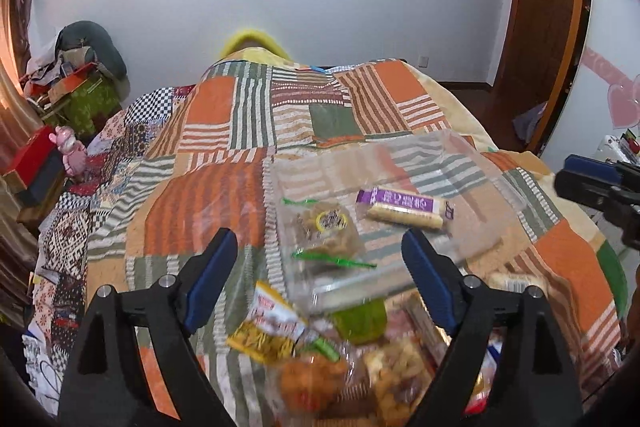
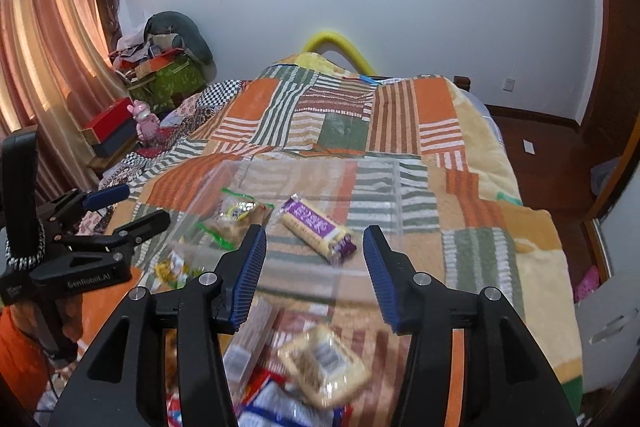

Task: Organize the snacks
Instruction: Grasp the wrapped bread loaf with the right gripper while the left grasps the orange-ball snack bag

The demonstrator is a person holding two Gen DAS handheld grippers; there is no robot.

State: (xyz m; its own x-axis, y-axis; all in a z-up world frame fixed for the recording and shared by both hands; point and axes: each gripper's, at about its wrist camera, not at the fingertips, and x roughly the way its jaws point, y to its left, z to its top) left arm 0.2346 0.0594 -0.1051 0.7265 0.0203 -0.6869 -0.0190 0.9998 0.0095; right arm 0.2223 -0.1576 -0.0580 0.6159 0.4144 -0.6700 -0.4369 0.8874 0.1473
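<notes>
A clear plastic box lies on the patchwork bedspread. Inside it are a purple-wrapped cracker pack and a clear bag of brown cake with a yellow label. Loose snack packets are heaped on the bed in front of the box. My left gripper hangs open over the box's near left side, holding nothing. My right gripper is open above the box's near edge, with nothing between its pads.
The bed fills the middle, with a yellow hoop at its far end. On the left are curtains, stacked boxes and bags and a pink toy. A wooden door and bare floor are on the right.
</notes>
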